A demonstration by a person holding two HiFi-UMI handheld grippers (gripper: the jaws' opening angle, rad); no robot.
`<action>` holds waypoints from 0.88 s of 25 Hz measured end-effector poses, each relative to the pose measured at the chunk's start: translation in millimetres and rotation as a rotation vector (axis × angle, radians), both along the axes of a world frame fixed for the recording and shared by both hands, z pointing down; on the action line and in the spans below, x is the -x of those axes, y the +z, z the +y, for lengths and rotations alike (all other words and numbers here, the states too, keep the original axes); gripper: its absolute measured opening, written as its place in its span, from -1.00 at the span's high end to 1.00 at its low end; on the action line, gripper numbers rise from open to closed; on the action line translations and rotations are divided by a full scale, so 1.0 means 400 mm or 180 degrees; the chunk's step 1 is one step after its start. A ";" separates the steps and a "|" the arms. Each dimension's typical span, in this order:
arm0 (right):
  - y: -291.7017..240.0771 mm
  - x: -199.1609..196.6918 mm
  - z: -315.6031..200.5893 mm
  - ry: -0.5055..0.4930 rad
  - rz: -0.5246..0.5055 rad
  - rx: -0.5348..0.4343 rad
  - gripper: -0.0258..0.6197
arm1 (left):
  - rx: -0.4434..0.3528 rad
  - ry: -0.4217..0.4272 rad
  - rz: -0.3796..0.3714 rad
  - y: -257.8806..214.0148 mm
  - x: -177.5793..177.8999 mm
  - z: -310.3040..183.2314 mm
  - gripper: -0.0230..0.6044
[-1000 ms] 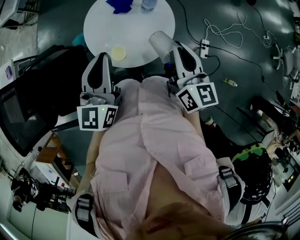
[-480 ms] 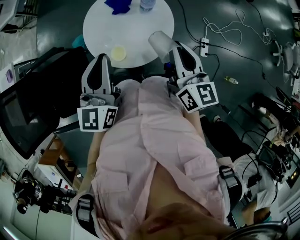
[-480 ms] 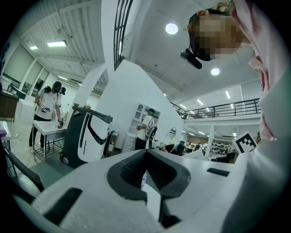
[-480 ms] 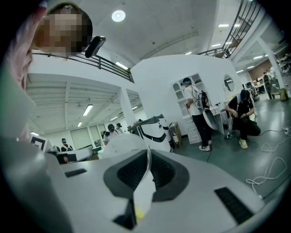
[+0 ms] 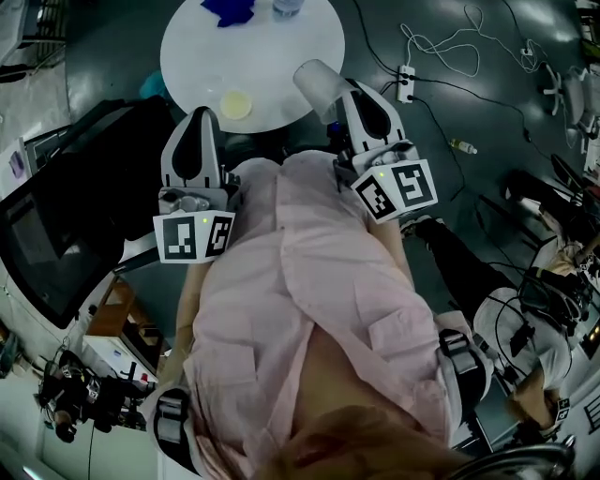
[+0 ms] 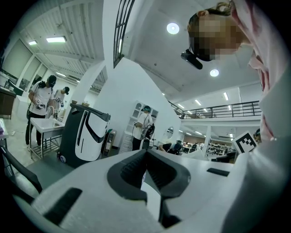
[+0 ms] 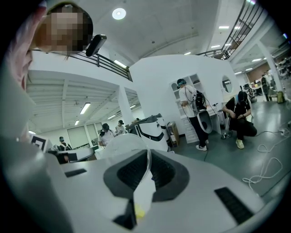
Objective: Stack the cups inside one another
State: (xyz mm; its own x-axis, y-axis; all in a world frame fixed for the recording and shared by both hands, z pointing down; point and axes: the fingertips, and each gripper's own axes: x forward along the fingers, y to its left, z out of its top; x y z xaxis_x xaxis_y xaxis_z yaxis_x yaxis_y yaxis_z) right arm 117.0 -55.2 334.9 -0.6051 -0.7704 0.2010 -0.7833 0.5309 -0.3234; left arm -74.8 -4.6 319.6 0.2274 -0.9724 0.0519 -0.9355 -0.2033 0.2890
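In the head view my right gripper (image 5: 349, 91) is shut on the wall of a clear plastic cup (image 5: 317, 82), which lies tilted at the near edge of the round white table (image 5: 281, 66). The right gripper view shows the cup's rim (image 7: 120, 143) pinched between the dark pads of the right gripper (image 7: 149, 157). A small yellowish cup (image 5: 236, 104) stands on the table near its front edge. My left gripper (image 5: 192, 120) hovers just short of the table, below that cup. In its own view the left gripper (image 6: 145, 157) has its pads together with nothing between them.
A blue object (image 5: 228, 9) and a clear container (image 5: 286, 7) sit at the table's far side. Cables and a power strip (image 5: 405, 84) lie on the floor to the right. Dark equipment (image 5: 75, 187) stands at the left. People sit at the right edge.
Both grippers and the held cup keep their places. The head view has drifted slightly, and the people at the right edge have shifted.
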 end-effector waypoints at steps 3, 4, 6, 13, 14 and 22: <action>0.001 0.011 0.004 0.0047 0.0025 0.0026 0.81 | 0.0033 0.0062 -0.0034 0.002 0.016 -0.005 0.88; 0.002 0.016 0.005 0.0064 0.0034 0.0036 0.81 | 0.0040 0.0074 -0.0044 0.001 0.026 -0.008 0.88; 0.003 0.029 0.006 0.0097 0.0057 0.0053 0.81 | 0.0047 0.0084 -0.0035 0.000 0.049 -0.012 0.88; 0.009 0.086 0.040 0.0249 0.0147 0.0184 0.81 | 0.0186 0.0287 0.0052 0.008 0.103 -0.018 0.88; 0.012 0.101 0.041 0.0258 0.0160 0.0198 0.81 | 0.0198 0.0311 0.0060 0.010 0.114 -0.023 0.88; 0.015 0.143 0.071 0.0466 0.0249 0.0260 0.81 | 0.0257 0.0451 0.0067 0.018 0.177 -0.036 0.88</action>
State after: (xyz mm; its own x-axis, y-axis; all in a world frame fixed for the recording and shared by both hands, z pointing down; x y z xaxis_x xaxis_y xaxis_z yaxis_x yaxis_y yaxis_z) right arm 59.9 -26.8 340.7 -0.4677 -0.8282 0.3087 -0.8748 0.3838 -0.2957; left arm -145.8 -18.8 326.7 0.3639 -0.9234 0.1224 -0.8926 -0.3082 0.3291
